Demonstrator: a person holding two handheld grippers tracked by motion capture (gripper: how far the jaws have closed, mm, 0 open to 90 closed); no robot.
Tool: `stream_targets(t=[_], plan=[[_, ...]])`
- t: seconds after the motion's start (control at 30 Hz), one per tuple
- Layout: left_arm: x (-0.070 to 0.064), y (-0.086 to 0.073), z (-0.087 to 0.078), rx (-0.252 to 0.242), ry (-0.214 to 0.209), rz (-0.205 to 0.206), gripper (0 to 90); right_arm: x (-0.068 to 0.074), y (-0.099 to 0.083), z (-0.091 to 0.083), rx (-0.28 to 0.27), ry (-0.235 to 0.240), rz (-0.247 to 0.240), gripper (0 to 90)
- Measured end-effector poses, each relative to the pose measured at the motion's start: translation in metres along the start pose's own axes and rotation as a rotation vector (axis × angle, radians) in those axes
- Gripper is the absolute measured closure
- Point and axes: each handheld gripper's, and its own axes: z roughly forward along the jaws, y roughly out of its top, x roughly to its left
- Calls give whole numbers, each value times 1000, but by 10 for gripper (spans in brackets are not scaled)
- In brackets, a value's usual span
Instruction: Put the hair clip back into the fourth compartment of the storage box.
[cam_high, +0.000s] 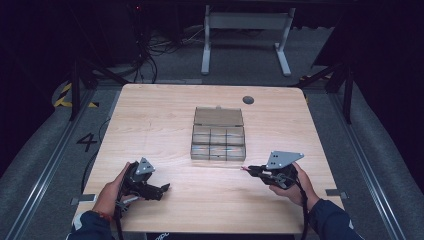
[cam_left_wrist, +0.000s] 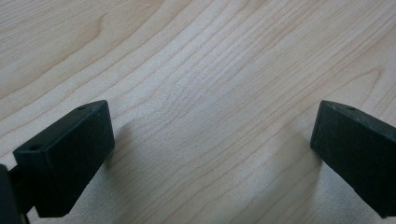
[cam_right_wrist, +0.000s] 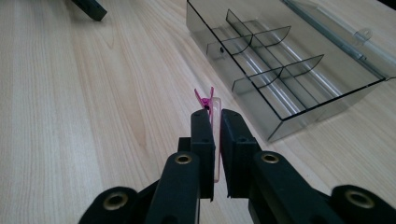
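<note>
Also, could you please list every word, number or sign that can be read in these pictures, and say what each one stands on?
"4": a dark numeral painted on the grey floor left of the light wooden table, in the high view.
Yellow and black hazard stripes: a marking on that floor, without words.
Pale print at the table's near edge: too small to read.
The clear smoky plastic compartment box bears no readable text.

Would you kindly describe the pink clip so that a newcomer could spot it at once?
Start at the wooden table and find the clear divided box at its middle. Near that box's right front corner, the right claw is shut on the clip. It is the one small translucent pink thing among black jaws and smoky plastic.
</note>
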Motion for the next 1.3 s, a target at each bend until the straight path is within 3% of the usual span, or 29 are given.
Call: stream_targets(t=[0.5, 1.3], plan=[[0, 0, 0, 0, 0, -1, 2, -12, 23, 2, -43, -19, -6, 852], [0, 0, 0, 0, -1, 0, 2, -19, 51, 28, -50, -2, -20, 853]])
